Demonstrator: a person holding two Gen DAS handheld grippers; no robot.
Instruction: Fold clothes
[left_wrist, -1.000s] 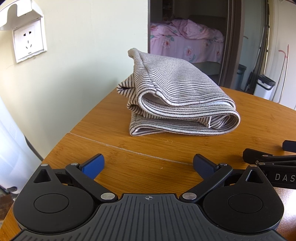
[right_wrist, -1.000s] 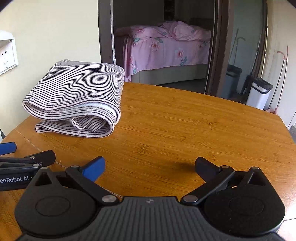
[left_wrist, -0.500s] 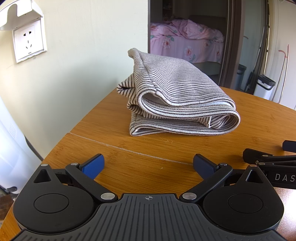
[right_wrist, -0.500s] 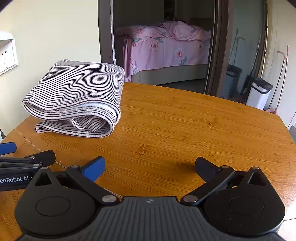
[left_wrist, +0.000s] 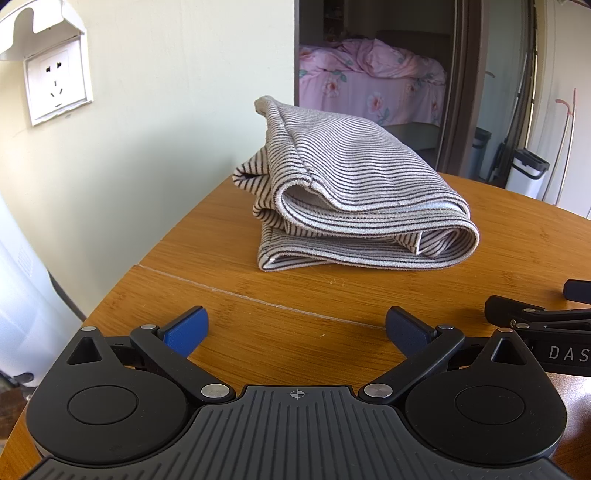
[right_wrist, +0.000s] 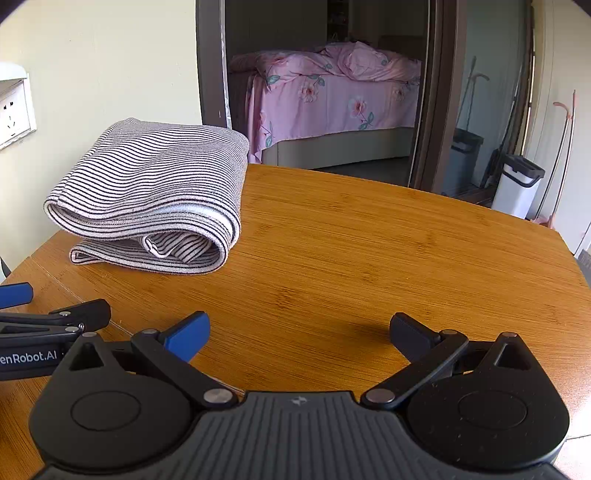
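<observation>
The striped shirt (left_wrist: 354, 192) lies folded in a thick bundle at the far left of the wooden table (right_wrist: 369, 258), close by the wall. Both tongs sit low near the table's front edge, well short of it: left gripper (left_wrist: 295, 328) spread wide, right gripper (right_wrist: 299, 332) likewise, each holding nothing

I note a pale wall with a white socket (left_wrist: 57, 83) left of the jaws. Ahead, a dark doorway (right_wrist: 430, 96) shows a pink-covered bed (right_wrist: 332, 96); a white bin (right_wrist: 517, 184) stands right.
</observation>
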